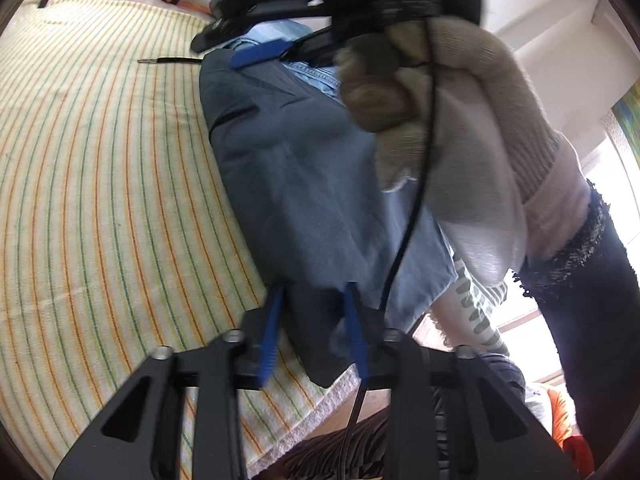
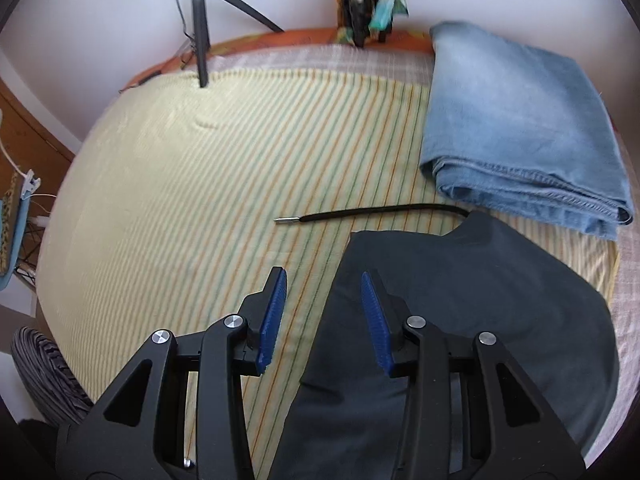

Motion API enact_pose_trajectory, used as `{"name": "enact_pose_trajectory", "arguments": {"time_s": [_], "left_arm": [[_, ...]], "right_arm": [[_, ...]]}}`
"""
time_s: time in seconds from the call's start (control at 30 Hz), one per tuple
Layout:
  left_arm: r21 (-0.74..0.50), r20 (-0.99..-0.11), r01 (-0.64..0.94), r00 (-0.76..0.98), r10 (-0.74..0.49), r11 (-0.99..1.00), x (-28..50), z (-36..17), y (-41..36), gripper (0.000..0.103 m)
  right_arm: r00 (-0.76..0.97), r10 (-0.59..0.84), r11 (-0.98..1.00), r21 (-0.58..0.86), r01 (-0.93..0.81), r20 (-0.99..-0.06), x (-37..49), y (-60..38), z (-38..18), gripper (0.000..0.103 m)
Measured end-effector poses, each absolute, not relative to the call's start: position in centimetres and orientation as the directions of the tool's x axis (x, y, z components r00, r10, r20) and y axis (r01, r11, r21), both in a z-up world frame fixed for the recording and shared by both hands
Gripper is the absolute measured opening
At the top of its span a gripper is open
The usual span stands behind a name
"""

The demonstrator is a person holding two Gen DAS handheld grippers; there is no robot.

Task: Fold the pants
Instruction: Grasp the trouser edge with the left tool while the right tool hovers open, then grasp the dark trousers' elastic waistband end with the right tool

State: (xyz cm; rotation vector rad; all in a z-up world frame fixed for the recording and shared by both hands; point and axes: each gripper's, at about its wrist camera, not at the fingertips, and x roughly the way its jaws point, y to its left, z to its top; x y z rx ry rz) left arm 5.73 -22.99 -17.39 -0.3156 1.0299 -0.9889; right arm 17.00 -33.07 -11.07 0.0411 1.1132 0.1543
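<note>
The dark gray pants [image 2: 460,320] lay on the striped blanket [image 2: 240,160] just beside the folded blue jeans [image 2: 520,120], the right gripper [image 2: 324,312] was wide open over their edge, and the left gripper [image 1: 312,320] stood open around their near end.

Pants [image 2: 460,320] on bed [image 2: 180,200]; folded jeans [image 2: 516,120] behind, cable [image 2: 380,212] between.
</note>
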Motion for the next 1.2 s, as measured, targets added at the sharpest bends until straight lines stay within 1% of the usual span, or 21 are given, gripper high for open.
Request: {"name": "enact_pose_trajectory", "arguments": {"time_s": [0.1, 0.13, 0.2, 0.47, 0.63, 0.77, 0.8, 0.9, 0.93, 0.97, 1.03, 1.1, 1.17, 1.2], "left_arm": [[-0.607, -0.573, 0.568, 0.173, -0.801, 0.557, 5.3, -17.1, -23.5, 0.011], [-0.579, -0.576, 0.595, 0.186, -0.796, 0.558, 4.9, -16.9, -23.8, 0.010], [-0.544, -0.579, 0.628, 0.199, -0.791, 0.557, 4.2, -16.5, -24.4, 0.010], [-0.491, -0.591, 0.675, 0.206, -0.780, 0.550, 2.9, -16.2, -26.7, 0.009], [-0.466, -0.616, 0.687, 0.200, -0.762, 0.557, 2.9, -15.8, -27.0, 0.009], [-0.426, -0.637, 0.708, 0.207, -0.742, 0.563, 2.4, -14.9, -26.4, 0.009], [-0.412, -0.643, 0.714, 0.213, -0.736, 0.566, 2.3, -14.7, -26.4, 0.013], [-0.385, -0.651, 0.727, 0.223, -0.725, 0.569, 2.1, -14.3, -26.1, 0.013], [-0.374, -0.651, 0.731, 0.231, -0.723, 0.570, 2.0, -14.0, -26.1, 0.013], [-0.373, -0.650, 0.732, 0.232, -0.723, 0.570, 2.0, -13.8, -26.0, 0.014], [-0.370, -0.651, 0.733, 0.233, -0.722, 0.571, 2.1, -13.4, -25.3, 0.021], [-0.366, -0.651, 0.730, 0.244, -0.719, 0.578, 2.3, -13.0, -24.9, 0.025], [-0.388, -0.646, 0.720, 0.233, -0.726, 0.576, 3.0, -13.1, -24.1, 0.030], [-0.396, -0.645, 0.713, 0.232, -0.728, 0.579, 3.1, -12.9, -23.6, 0.038]], "right_arm": [[0.403, 0.131, 0.991, 0.106, -0.085, -0.906, 17.9, -33.1, -12.5, 0.041], [0.397, 0.128, 0.991, 0.105, -0.081, -0.909, 18.2, -33.1, -12.8, 0.041], [0.385, 0.125, 0.992, 0.109, -0.065, -0.914, 18.6, -33.1, -13.4, 0.041], [0.393, 0.165, 0.985, 0.174, -0.011, -0.905, 20.1, -34.0, -14.2, 0.041], [0.402, 0.205, 0.975, 0.224, 0.000, -0.892, 20.0, -34.8, -13.9, 0.041], [0.448, 0.209, 0.969, 0.246, 0.025, -0.869, 18.9, -35.7, -12.8, 0.041], [0.465, 0.208, 0.968, 0.250, 0.031, -0.861, 18.5, -36.1, -12.3, 0.041], [0.513, 0.217, 0.957, 0.284, 0.056, -0.831, 17.1, -37.3, -10.7, 0.042], [0.525, 0.219, 0.954, 0.292, 0.060, -0.822, 16.6, -37.7, -10.3, 0.043], [0.539, 0.220, 0.952, 0.299, 0.062, -0.813, 15.9, -38.1, -9.7, 0.047], [0.560, 0.231, 0.946, 0.319, 0.063, -0.796, 14.8, -38.7, -8.8, 0.050], [0.581, 0.239, 0.940, 0.336, 0.063, -0.778, 13.3, -39.1, -8.1, 0.050], [0.601, 0.226, 0.944, 0.324, 0.059, -0.767, 11.6, -39.4, -7.5, 0.051], [0.609, 0.228, 0.944, 0.326, 0.054, -0.759, 10.8, -39.5, -7.3, 0.052]]}}
